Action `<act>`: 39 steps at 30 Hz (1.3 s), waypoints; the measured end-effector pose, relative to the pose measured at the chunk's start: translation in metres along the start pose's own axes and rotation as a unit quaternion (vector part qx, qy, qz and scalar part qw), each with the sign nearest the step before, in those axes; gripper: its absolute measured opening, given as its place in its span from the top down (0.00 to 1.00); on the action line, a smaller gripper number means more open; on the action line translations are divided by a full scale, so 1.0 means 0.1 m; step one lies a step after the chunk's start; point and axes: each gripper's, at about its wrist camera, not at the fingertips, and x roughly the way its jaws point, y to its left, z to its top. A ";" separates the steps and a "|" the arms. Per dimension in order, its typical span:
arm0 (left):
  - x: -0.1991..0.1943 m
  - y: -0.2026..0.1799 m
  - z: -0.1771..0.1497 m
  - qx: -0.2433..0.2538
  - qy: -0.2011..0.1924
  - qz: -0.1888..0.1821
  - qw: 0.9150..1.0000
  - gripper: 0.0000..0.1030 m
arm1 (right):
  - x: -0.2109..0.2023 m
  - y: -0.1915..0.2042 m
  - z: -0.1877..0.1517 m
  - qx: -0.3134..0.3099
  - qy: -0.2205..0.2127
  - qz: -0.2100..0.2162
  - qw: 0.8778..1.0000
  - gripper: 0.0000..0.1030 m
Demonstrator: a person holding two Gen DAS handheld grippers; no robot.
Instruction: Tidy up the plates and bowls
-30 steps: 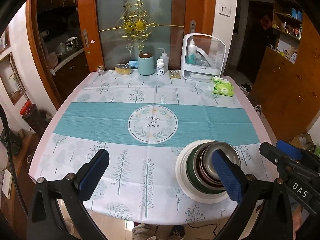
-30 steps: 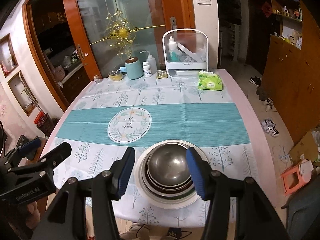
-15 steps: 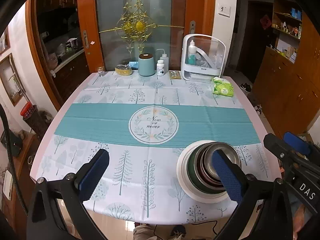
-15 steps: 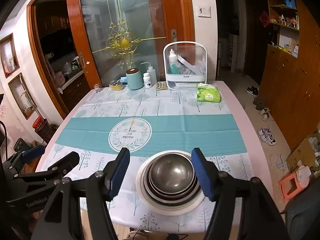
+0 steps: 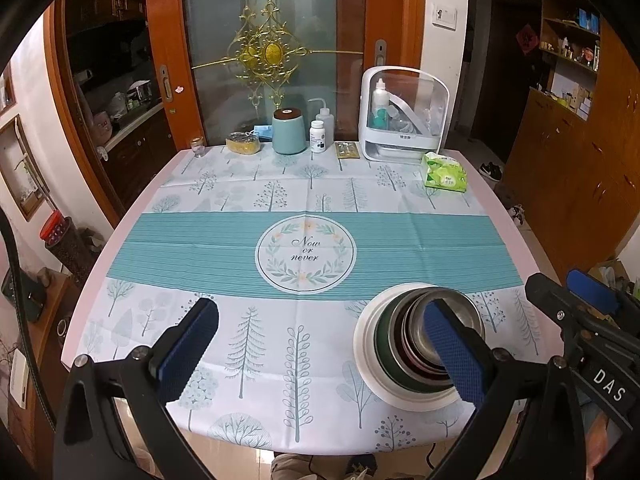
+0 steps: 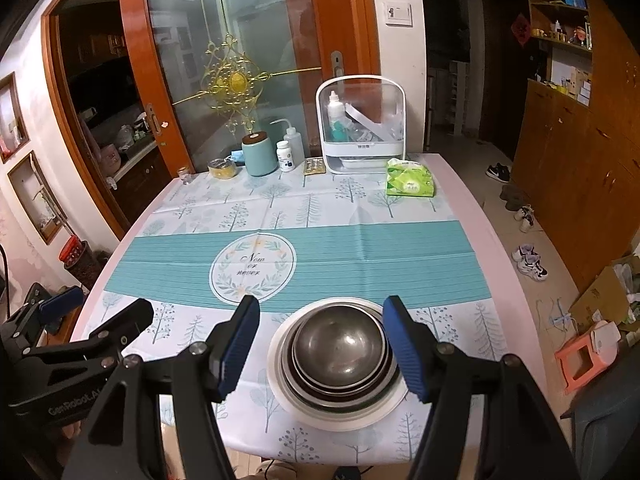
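Observation:
A stack of steel bowls (image 6: 340,344) nests on a white plate (image 6: 280,384) near the front right of the table. My right gripper (image 6: 322,304) hovers over the stack, open, with one blue pad on each side and neither touching it. In the left wrist view the same bowls (image 5: 416,320) and plate (image 5: 366,344) lie partly behind my right-hand finger. My left gripper (image 5: 320,308) is wide open over bare tablecloth, left of the stack, and holds nothing. The right gripper's fingers (image 5: 592,290) show at the right edge there.
A tree-print tablecloth with a teal band (image 5: 180,240) covers the table. Along the back edge stand a teal canister (image 5: 288,132), white bottles (image 5: 318,136), a white organiser box (image 5: 400,120) and a green tissue pack (image 5: 444,172). The table's front edge runs just behind the stack.
My right gripper's jaws have spread wider around the stack, and its view has tilted up slightly. The left gripper and the stack have stayed put.

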 end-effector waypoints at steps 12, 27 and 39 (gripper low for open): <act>0.07 -0.03 -0.03 0.003 0.006 -0.004 1.000 0.01 | 0.04 -0.03 -0.02 0.003 0.008 -0.005 1.000 0.37; 0.15 -0.05 0.00 0.004 0.015 -0.007 1.000 0.01 | 0.08 -0.08 -0.02 0.007 0.014 -0.007 1.000 0.37; 0.16 -0.04 -0.01 0.004 0.016 -0.008 1.000 0.01 | 0.11 -0.09 -0.03 0.008 0.018 -0.006 1.000 0.37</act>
